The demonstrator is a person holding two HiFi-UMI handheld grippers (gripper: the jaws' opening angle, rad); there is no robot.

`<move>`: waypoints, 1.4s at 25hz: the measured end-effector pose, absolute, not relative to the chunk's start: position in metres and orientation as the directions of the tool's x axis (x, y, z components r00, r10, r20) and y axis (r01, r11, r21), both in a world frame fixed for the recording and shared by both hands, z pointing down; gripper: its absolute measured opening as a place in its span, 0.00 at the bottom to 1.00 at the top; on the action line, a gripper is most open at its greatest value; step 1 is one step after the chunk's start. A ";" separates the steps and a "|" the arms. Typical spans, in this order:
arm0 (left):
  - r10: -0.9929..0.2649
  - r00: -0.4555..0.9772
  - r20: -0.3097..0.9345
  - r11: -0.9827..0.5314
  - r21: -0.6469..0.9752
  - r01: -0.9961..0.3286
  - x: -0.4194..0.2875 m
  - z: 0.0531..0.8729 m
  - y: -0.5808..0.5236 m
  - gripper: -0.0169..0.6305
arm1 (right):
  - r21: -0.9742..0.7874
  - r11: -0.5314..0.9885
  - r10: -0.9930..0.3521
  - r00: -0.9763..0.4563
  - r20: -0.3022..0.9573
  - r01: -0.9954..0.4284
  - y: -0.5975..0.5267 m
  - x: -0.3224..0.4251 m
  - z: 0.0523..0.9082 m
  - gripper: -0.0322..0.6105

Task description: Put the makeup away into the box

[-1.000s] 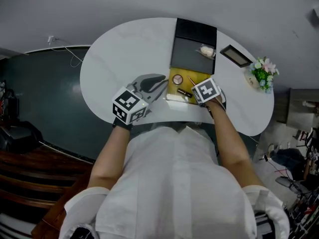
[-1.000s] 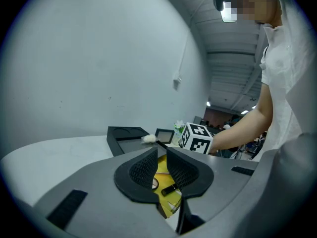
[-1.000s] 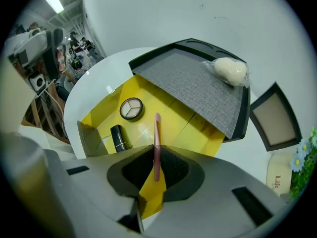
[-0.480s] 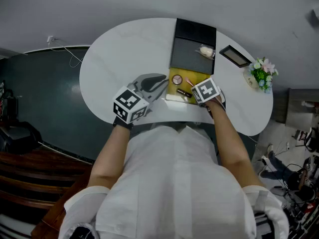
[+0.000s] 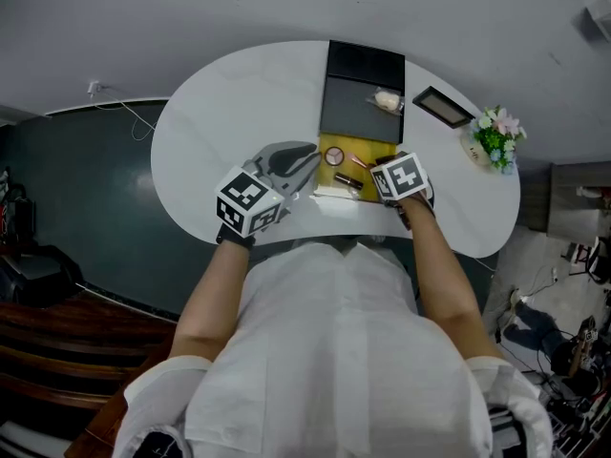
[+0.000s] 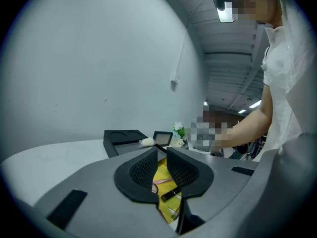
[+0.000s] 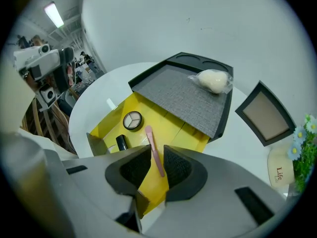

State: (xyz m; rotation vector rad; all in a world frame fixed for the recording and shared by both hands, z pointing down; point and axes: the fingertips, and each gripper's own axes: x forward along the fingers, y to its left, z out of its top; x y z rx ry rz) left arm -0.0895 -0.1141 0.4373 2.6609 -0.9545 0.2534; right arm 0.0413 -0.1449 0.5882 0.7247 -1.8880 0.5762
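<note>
**A:** Right gripper (image 7: 157, 153) status?
**B:** Jaws a little apart, over the near edge of the open yellow cardboard box (image 7: 171, 125). The thin pink stick (image 7: 152, 148) shows in the gap but doesn't look pinched. I read it as lying on the box floor.
**A:** Risk there?
**B:** If the jaws close or lift off crooked, a pad could catch the stick and flick it out. The box's near wall sits right under the jaws. Snag it and a light box slides or tips.
**A:** Left side?
**B:** Left gripper (image 6: 162, 155) has its jaws narrowly apart with nothing between them. It's beside the box's left wall, over the white oval table (image 5: 239, 103). Swing inward and it shoves the box.
**A:** Box contents?
**B:** A round beige compact (image 7: 132, 120) and a black lipstick tube (image 7: 121, 143) lie next to the stick. All loose, so a bump scatters them.
**A:** What's left?
**B:** A cream puff in clear wrap (image 7: 213, 81) sits on the grey-lined black tray (image 7: 183, 98) behind the box, not yet in. The reach passes over the open box, and too low drags the contents. The wrap looks slick, so a shallow grip may drop it.
**A:** Further out?
**B:** A black-framed mirror (image 7: 265, 114) and a small flower pot (image 7: 297, 157) are off to the right. A wide swing could clip them.
</note>
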 end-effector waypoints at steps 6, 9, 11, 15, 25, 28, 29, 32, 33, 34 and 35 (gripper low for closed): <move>-0.593 0.770 0.235 -0.744 0.207 -0.636 -0.084 0.423 -0.122 0.13 | -0.107 0.638 -0.353 -0.413 0.839 -0.763 -0.156 0.053 0.550 0.15; -0.605 0.765 0.222 -0.742 0.192 -0.642 -0.084 0.415 -0.128 0.13 | -0.125 0.599 -0.437 -0.454 0.777 -0.791 -0.163 0.064 0.524 0.14; -0.616 0.759 0.210 -0.738 0.181 -0.650 -0.087 0.408 -0.132 0.13 | -0.134 0.574 -0.493 -0.471 0.731 -0.808 -0.168 0.072 0.505 0.13; -0.651 0.736 0.184 -0.720 0.158 -0.676 -0.097 0.391 -0.139 0.12 | -0.135 0.531 -0.594 -0.482 0.644 -0.836 -0.174 0.093 0.469 0.13; -0.720 0.684 0.116 -0.674 0.119 -0.729 -0.127 0.353 -0.147 0.11 | -0.198 0.495 -0.781 -0.533 0.327 -0.846 -0.170 0.128 0.391 0.09; -0.747 0.659 0.092 -0.648 0.119 -0.752 -0.142 0.343 -0.147 0.11 | -0.193 0.476 -0.814 -0.513 0.274 -0.858 -0.167 0.139 0.382 0.09; -0.756 0.649 0.086 -0.639 0.120 -0.760 -0.146 0.339 -0.147 0.11 | -0.192 0.465 -0.824 -0.502 0.263 -0.864 -0.166 0.144 0.380 0.09; -0.779 0.623 0.070 -0.613 0.119 -0.781 -0.161 0.330 -0.143 0.10 | -0.202 0.436 -0.853 -0.474 0.217 -0.877 -0.161 0.155 0.368 0.08; -0.786 0.614 0.067 -0.605 0.117 -0.787 -0.165 0.328 -0.141 0.10 | -0.206 0.430 -0.861 -0.467 0.199 -0.879 -0.159 0.159 0.364 0.08; -0.792 0.607 0.065 -0.598 0.115 -0.793 -0.169 0.326 -0.140 0.10 | -0.207 0.426 -0.868 -0.463 0.183 -0.881 -0.158 0.162 0.360 0.08; -0.797 0.601 0.064 -0.592 0.114 -0.798 -0.172 0.325 -0.139 0.10 | -0.203 0.426 -0.872 -0.460 0.170 -0.882 -0.156 0.164 0.357 0.07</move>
